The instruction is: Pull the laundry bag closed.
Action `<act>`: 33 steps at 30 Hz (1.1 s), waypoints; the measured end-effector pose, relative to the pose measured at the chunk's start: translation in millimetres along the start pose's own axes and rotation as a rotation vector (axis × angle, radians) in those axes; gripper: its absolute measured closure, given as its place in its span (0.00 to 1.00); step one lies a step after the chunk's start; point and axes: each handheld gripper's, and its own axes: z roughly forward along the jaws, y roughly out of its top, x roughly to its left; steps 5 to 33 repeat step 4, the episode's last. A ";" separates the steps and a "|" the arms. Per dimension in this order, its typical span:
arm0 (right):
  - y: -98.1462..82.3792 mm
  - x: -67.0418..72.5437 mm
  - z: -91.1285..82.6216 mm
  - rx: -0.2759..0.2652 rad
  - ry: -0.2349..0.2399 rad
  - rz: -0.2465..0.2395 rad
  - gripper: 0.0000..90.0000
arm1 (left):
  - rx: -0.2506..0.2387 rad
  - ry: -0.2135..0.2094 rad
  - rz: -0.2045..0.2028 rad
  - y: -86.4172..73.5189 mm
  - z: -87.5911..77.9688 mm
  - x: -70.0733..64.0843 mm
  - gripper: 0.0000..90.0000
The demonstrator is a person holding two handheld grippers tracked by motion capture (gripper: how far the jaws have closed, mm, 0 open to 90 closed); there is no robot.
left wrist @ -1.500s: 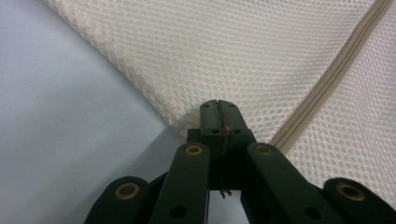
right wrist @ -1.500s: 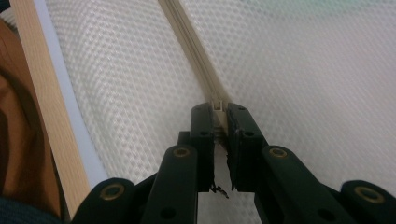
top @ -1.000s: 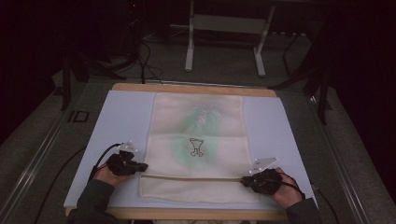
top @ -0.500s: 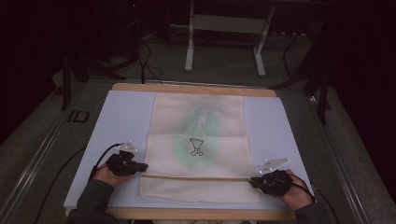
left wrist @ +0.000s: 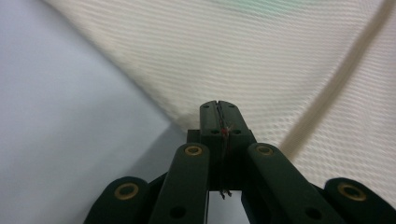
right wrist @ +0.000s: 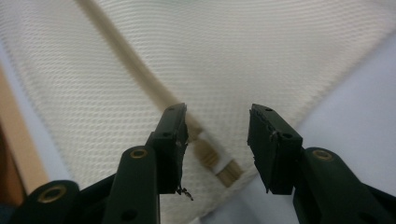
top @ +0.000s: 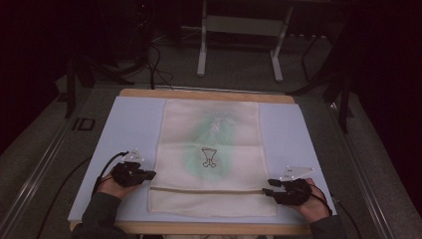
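At towel (top: 211, 149) edge — right gripper (top: 271, 191) newly open

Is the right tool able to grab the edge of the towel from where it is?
Probably yes. The right tool has just been opening, and the towel edge with its folded hem lies right between its jaws, nothing blocking it.

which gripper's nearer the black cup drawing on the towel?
Left. The left gripper sits at the towel's left edge, just below-left of the drawing. The right gripper is at the right edge, lower down and farther off.
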 end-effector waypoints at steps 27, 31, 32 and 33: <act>-3.1 -8.0 -1.3 -0.029 -0.054 0.051 0.59 | -0.023 0.082 -0.025 0.4 -1.1 1.3 0.87; -3.1 -8.0 -1.3 -0.029 -0.054 0.051 0.59 | -0.023 0.082 -0.025 0.4 -1.1 1.3 0.87; -3.1 -8.0 -1.3 -0.029 -0.054 0.051 0.59 | -0.023 0.082 -0.025 0.4 -1.1 1.3 0.87; -3.1 -8.0 -1.3 -0.029 -0.054 0.051 0.59 | -0.023 0.082 -0.025 0.4 -1.1 1.3 0.87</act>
